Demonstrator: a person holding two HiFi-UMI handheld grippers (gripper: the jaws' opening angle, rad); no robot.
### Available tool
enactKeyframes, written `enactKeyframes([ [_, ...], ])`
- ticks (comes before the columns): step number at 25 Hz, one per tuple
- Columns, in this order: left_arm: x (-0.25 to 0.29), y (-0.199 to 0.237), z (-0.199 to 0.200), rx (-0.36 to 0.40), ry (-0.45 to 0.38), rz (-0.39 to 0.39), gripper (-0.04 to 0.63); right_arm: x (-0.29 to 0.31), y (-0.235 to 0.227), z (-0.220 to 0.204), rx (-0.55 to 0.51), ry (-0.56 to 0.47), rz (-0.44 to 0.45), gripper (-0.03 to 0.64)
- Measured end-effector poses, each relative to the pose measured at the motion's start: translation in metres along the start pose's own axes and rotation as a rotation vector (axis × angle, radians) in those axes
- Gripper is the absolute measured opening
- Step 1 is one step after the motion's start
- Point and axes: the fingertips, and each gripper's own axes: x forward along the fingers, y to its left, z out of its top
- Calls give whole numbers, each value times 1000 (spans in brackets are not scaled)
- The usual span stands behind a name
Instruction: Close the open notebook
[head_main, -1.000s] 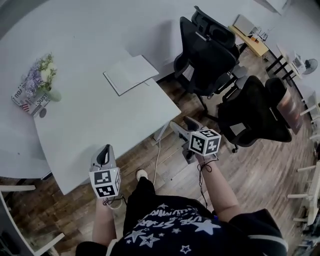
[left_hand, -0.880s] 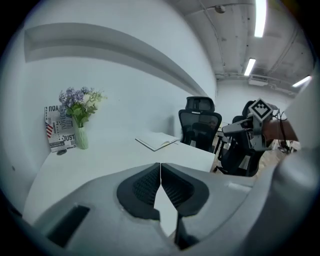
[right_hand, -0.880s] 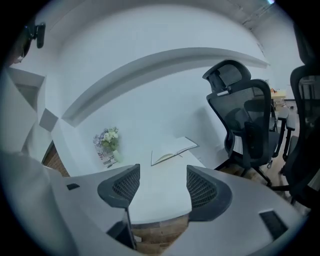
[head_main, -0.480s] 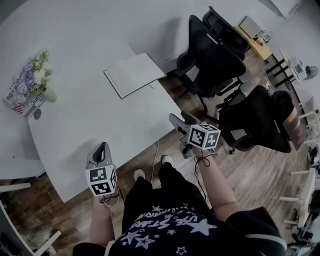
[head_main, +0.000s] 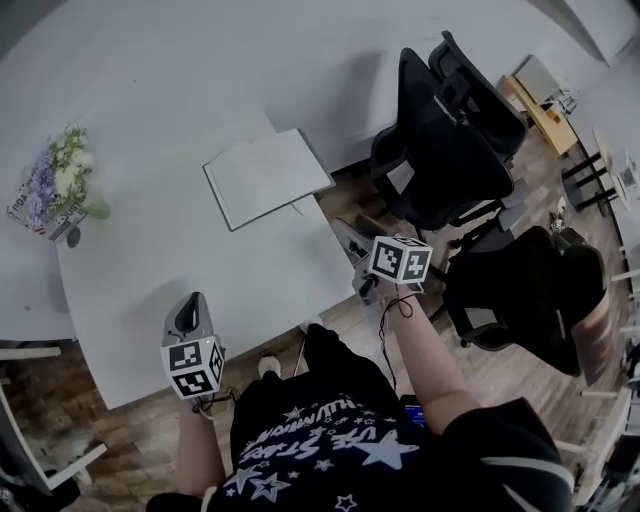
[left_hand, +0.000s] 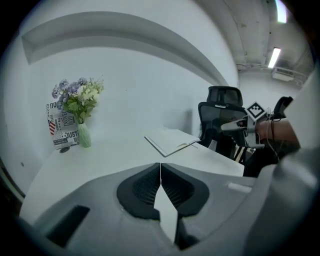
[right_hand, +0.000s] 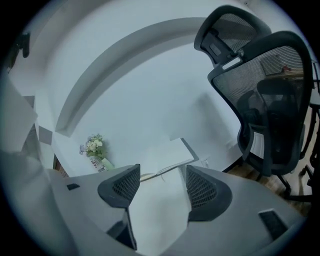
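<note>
Notebook: the notebook (head_main: 268, 177) lies open and flat on the table (head_main: 170, 260), upper centre of the head view, close to the table's right edge by the chairs (head_main: 450, 150).
Long axis: the open spread runs left to right, rising a little toward the upper right of the frame.
Right gripper: the right gripper (head_main: 348, 238) sits lower right of the notebook, just off the table's edge. Its jaws stand well apart and grip nothing. In its own view the notebook shows through the gap, straight ahead but apart.
Left gripper: the left gripper (head_main: 189, 305) is at the lower left, over the table's near edge, well apart from the notebook. Its jaws are pressed together with nothing between them.
Nearer hand: the right, by a clear margin. It already points at the notebook's near right corner, so the lift of a leaf likely falls to it.
Other: flowers (head_main: 58, 180) at the left edge, well clear of the work.
Hard to make out: the spine's line is not plain in the head view, so which half should fold over is a guess. A thin thing at the notebook's lower edge cannot be told — a ribbon or a pen. The pages show no print at this size.
</note>
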Motion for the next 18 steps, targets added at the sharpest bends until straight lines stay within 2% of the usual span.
enactKeyframes([
  [6,48,-27,24,-14,19,58,21,53,-52,27,17,69,44,272],
  [14,88,-50,26,-21,81,119,21,115,-93,23,33,181,116,253],
  [18,96,-56,22,-26,117,145,21,141,-106,14,84,225,145,249],
])
